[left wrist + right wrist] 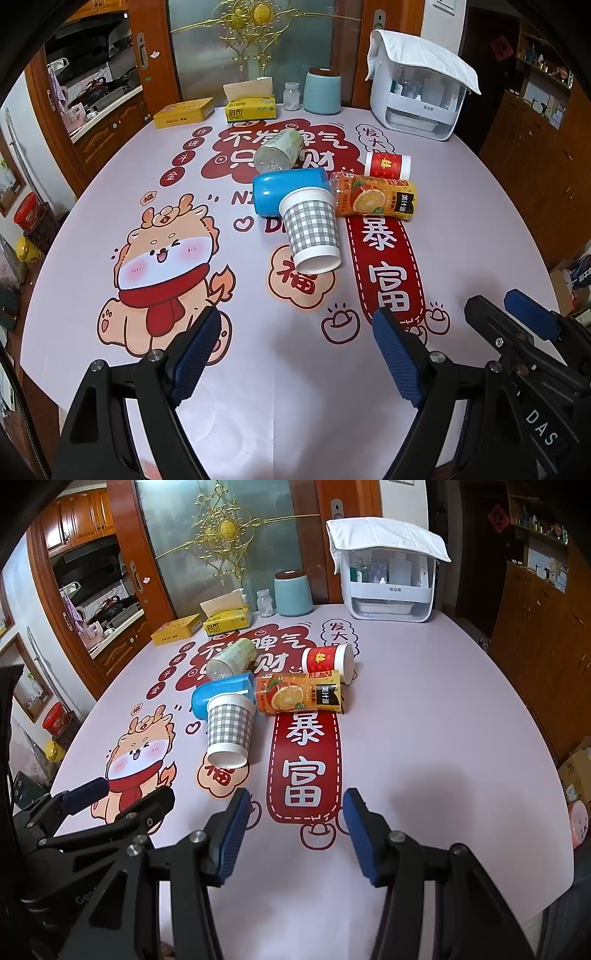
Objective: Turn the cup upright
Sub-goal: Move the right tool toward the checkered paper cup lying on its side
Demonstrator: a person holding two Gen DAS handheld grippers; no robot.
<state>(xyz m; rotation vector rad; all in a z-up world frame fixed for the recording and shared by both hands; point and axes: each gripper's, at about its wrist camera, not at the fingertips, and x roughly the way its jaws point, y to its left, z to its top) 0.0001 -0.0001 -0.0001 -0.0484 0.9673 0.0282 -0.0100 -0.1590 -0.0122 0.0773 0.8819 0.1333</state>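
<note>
My left gripper [295, 332] hangs low over the near part of the table [258, 406], its blue pads [397, 354] spread wide with nothing between them. My right gripper [293, 819] is level with it, just to its right, also spread wide and holding nothing; in the left view its fingertips [532, 314] poke in at the right edge.

Ahead of both, near the table's middle, lies the checked cup [313, 230]. It is on its side, its base end toward me, its rim end touching a blue can [290, 190] that also lies flat behind it. It is well apart from both grippers.

Just right of the cup, an orange juice bottle [376, 197] lies across the table, and a red cup [388, 165] lies on its side behind that. A clear bottle [279, 151] lies beyond the can.

At the far edge stand a tissue box [251, 107], a yellow tin [184, 112], a small jar [291, 96], a pale blue canister [322, 92] and a white appliance [417, 99] with a cloth over its top.
</note>
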